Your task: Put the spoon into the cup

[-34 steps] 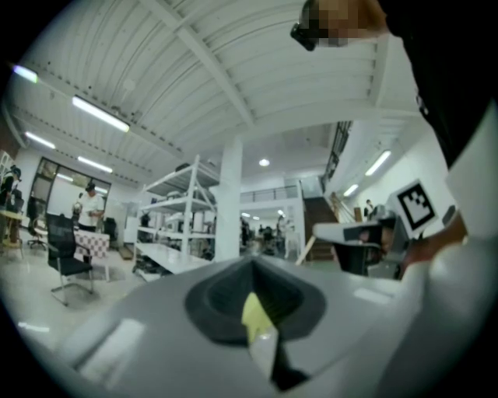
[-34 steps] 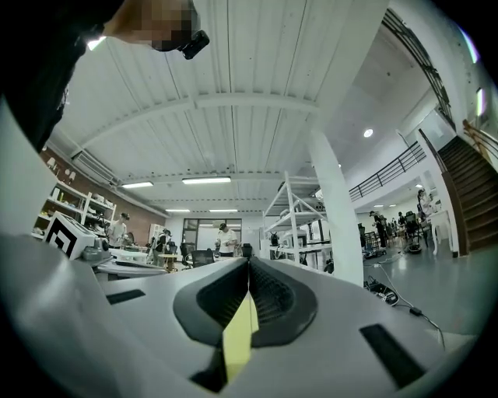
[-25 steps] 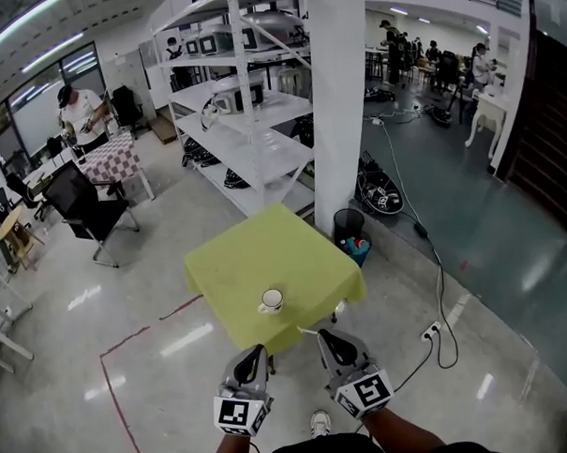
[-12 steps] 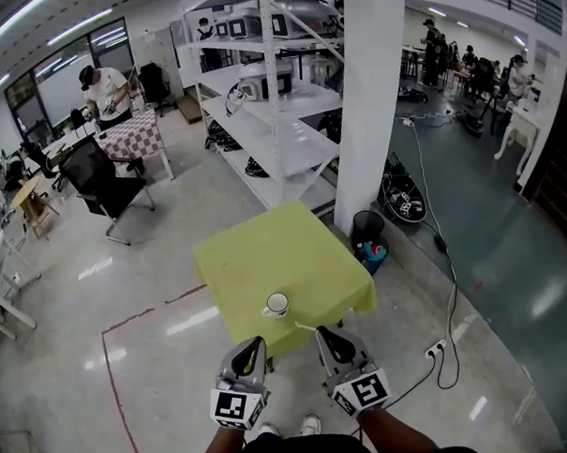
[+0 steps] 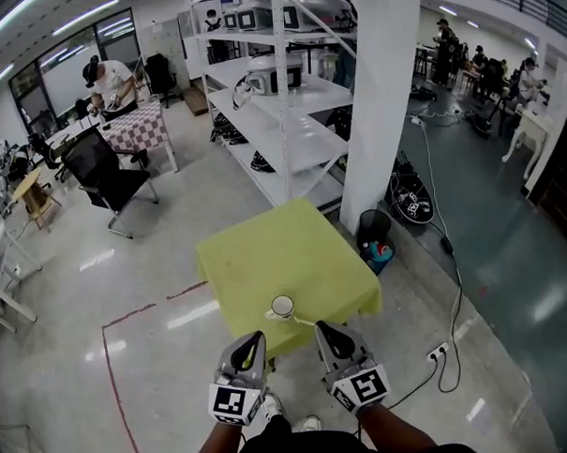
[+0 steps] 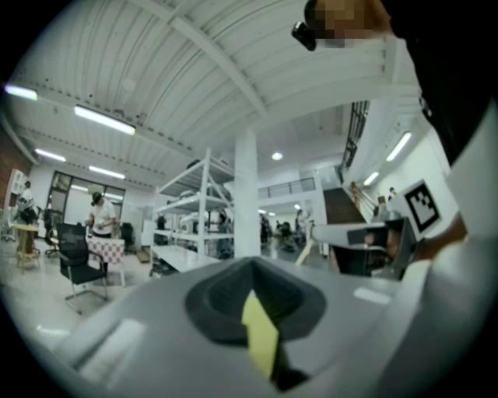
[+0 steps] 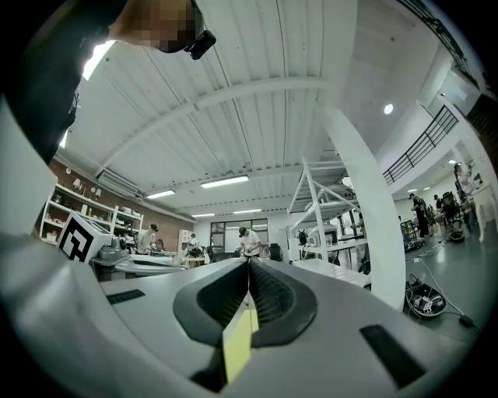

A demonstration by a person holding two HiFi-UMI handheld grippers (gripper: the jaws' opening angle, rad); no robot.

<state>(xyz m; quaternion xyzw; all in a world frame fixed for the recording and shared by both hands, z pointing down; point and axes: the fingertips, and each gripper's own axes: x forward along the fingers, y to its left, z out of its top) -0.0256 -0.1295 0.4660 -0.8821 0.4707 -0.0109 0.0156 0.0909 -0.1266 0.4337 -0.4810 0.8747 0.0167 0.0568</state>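
Cup (image 5: 282,306) stands near the front edge of the yellow desk (image 5: 266,259); its contents are too small to tell. Spoon (image 5: 303,324) lies on the desk just beside the cup, not in it. Left gripper (image 5: 255,338) and right gripper (image 5: 321,328) are both closed and empty, hovering near the desk edge. Compared with a second ago, the cup appears closer to the grippers.
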